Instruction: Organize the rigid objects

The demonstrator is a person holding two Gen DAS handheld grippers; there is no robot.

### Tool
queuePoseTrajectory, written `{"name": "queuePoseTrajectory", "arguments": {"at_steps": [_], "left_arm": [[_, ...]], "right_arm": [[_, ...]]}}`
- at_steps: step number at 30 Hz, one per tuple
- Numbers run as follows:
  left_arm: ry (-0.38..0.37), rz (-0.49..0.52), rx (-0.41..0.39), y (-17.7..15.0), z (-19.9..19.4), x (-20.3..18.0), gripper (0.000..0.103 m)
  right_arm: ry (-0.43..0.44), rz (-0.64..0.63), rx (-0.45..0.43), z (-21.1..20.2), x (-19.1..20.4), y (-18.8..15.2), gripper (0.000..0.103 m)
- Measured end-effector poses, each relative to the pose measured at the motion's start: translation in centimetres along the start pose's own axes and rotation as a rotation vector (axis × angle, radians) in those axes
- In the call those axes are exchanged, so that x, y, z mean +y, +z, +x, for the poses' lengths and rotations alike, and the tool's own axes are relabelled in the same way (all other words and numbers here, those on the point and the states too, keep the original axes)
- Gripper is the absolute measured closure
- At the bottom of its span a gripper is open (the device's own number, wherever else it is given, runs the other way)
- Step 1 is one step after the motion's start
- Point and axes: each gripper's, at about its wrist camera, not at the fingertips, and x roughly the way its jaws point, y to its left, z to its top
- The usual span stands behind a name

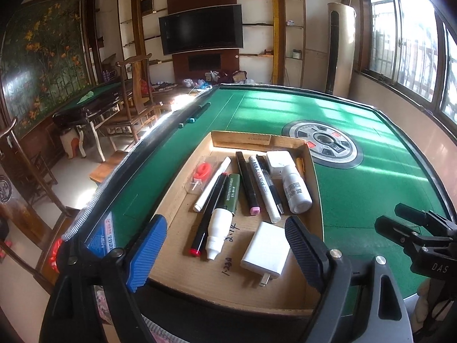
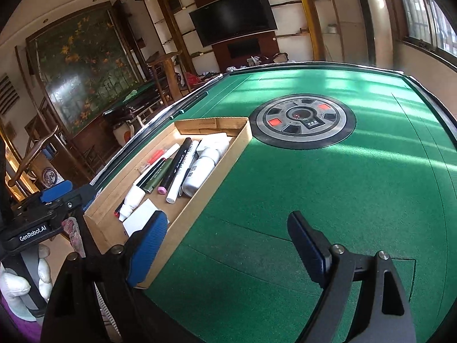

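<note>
The shallow brown cardboard tray (image 1: 310, 154) lay on the green felt game table (image 1: 371, 188), close along its dark padded left rail, and it held my rigid things in a loose row: a white plug adapter (image 1: 265, 250) nearest me, a small white dropper bottle (image 1: 218, 233), a black marker with a red cap (image 1: 207, 217), a white paint pen (image 1: 264, 187), a black marker with a pink end (image 1: 247, 183), a squat white bottle (image 1: 295, 193) and a red clip in a clear packet (image 1: 201, 173). My left tongs (image 1: 225, 253) hung above the near end of the tray, its blue-padded fingers spread wide with nothing between them. My right tongs (image 2: 228, 250) stood just right of the tray, over bare felt, equally wide and empty, one pad overlapping the tray's near corner in view. Beyond the tray a round grey and black control dial (image 2: 304, 120) sat flush in the middle of the table. Two dark pens (image 1: 195, 111) rested by the far rail. Sunlight striped the felt from barred windows (image 1: 400, 37) on the right. Across the room hung a black flat television (image 1: 201, 28) among wooden shelves, a large flower painting (image 1: 42, 57) covered the left wall, and wooden chairs (image 1: 134, 91) stood beside a second green table (image 1: 97, 97).
</note>
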Motion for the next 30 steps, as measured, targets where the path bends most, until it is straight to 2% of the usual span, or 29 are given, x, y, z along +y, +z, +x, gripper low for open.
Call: {"name": "queuePoseTrajectory", "arguments": {"at_steps": [12,30], "left_arm": [[0.033,0.044,0.034,-0.4,0.7,-2.2,0.012],[0.018,0.029,0.077,-1.0,2.2,-1.8,0.012]], "right_arm": [[-0.029,-0.045,0.015,0.6,0.7,-1.1,0.014],[-0.095,-0.044,0.031,1.7,0.9,-1.6,0.014]]}}
